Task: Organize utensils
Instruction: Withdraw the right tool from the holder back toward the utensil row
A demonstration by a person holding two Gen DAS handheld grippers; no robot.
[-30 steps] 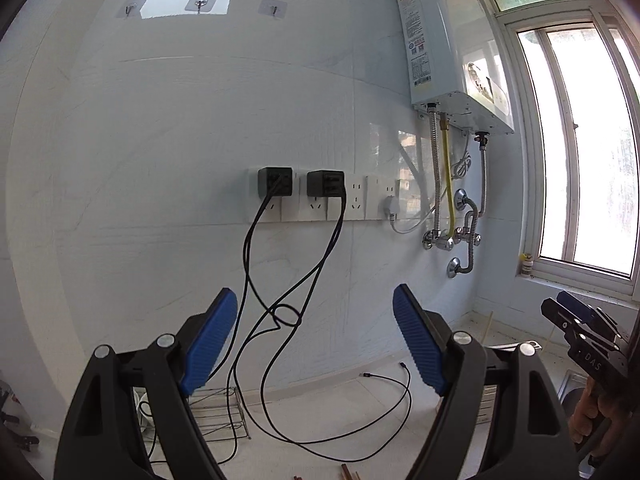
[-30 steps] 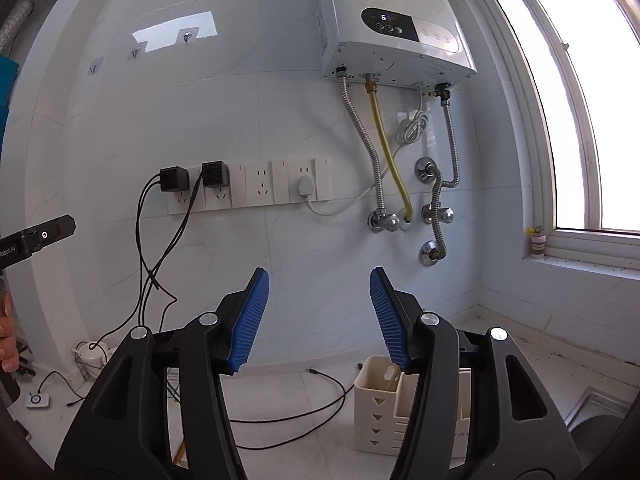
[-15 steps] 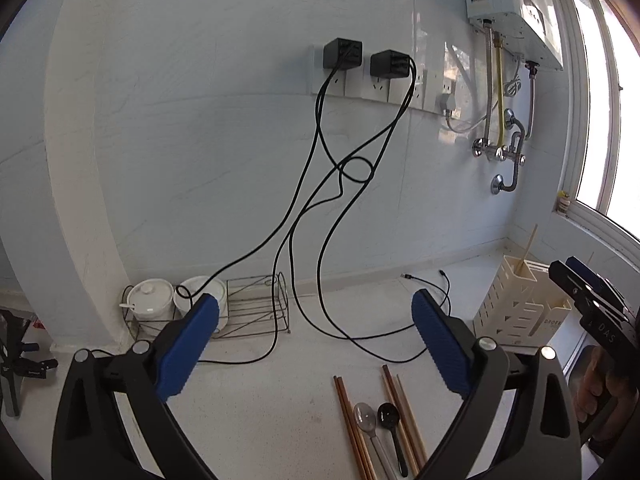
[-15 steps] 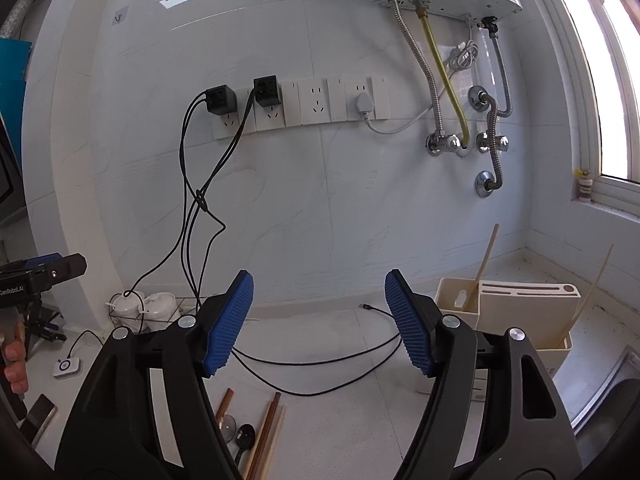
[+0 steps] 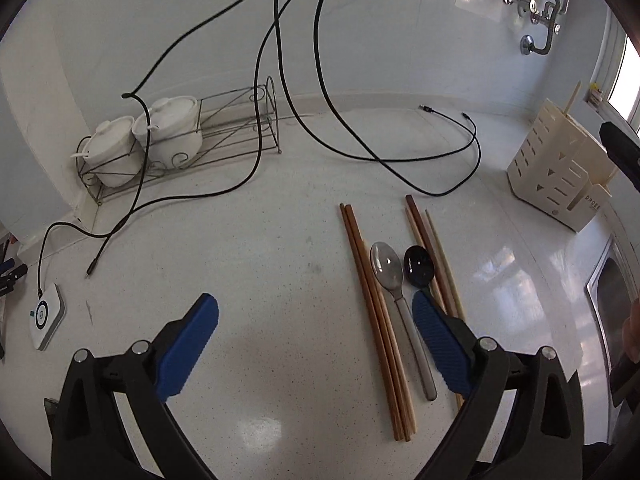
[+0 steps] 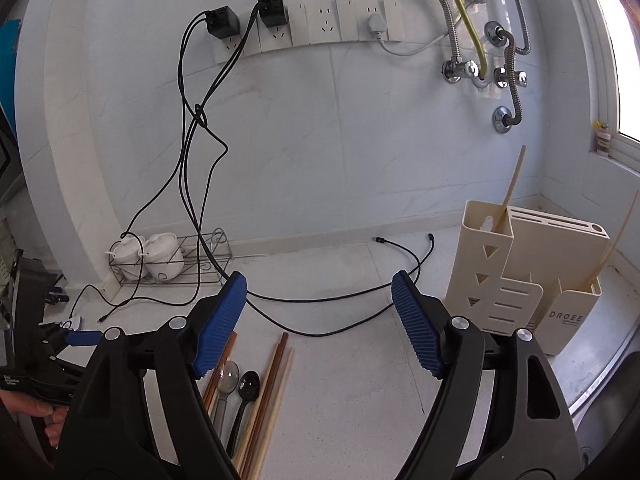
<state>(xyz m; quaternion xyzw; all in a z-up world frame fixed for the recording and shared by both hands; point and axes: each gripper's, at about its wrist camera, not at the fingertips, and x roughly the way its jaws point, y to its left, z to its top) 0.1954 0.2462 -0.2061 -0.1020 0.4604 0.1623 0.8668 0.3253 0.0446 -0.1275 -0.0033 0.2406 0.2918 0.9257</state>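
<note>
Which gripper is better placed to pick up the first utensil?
Left, probably. The left gripper hangs open just above the chopsticks and metal spoon. The right gripper aims more toward the holder.

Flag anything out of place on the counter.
Chopsticks, a metal spoon and a black spoon lie loose on the counter, not in the cream holder. Black cables trail across the surface close to them. Nothing looks spilled or broken.

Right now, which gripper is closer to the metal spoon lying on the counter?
Left. The left gripper hangs open just above the counter, its right finger beside the metal spoon. The right gripper, also open and empty, sits farther back, with the spoon low at its left finger.
</note>
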